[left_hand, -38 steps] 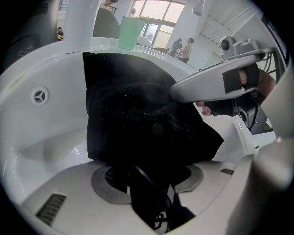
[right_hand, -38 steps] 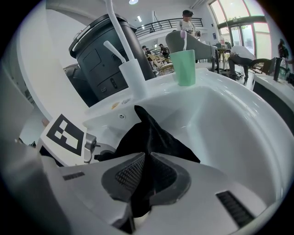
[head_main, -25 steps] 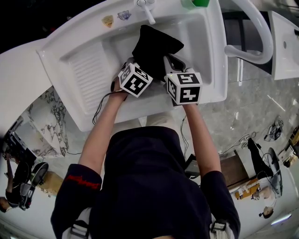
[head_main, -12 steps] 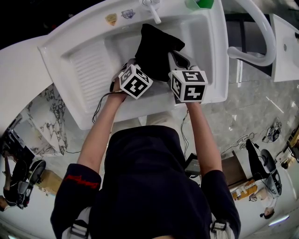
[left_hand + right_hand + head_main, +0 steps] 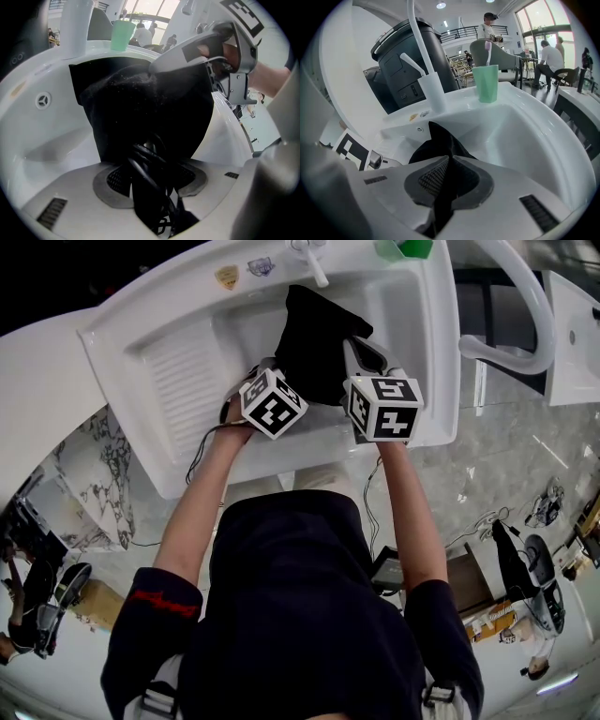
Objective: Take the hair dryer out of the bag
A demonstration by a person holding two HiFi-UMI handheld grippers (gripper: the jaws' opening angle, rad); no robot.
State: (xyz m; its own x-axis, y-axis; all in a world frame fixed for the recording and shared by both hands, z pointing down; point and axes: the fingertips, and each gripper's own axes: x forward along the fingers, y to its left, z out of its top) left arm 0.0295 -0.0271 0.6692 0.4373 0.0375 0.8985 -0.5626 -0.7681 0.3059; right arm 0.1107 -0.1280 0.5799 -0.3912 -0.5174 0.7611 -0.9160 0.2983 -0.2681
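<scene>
hidden: hair dryer nowhere in sight, the black bag (image 5: 314, 341) covers it; only loops of black cord (image 5: 146, 161) peek out at its mouth.
where: bag stands in the basin of the white sink (image 5: 178, 367), under the tap.
my left tongs (image 5: 152, 187): clamped on bag cloth and that cord.
my right tongs (image 5: 443, 187): jaws have just been closing, now pinching the bag's edge.
counts: one bag, two tongs, one green cup (image 5: 486, 83), two stickers (image 5: 228, 277) on the rim.
writing: sticker print too small to read.
</scene>
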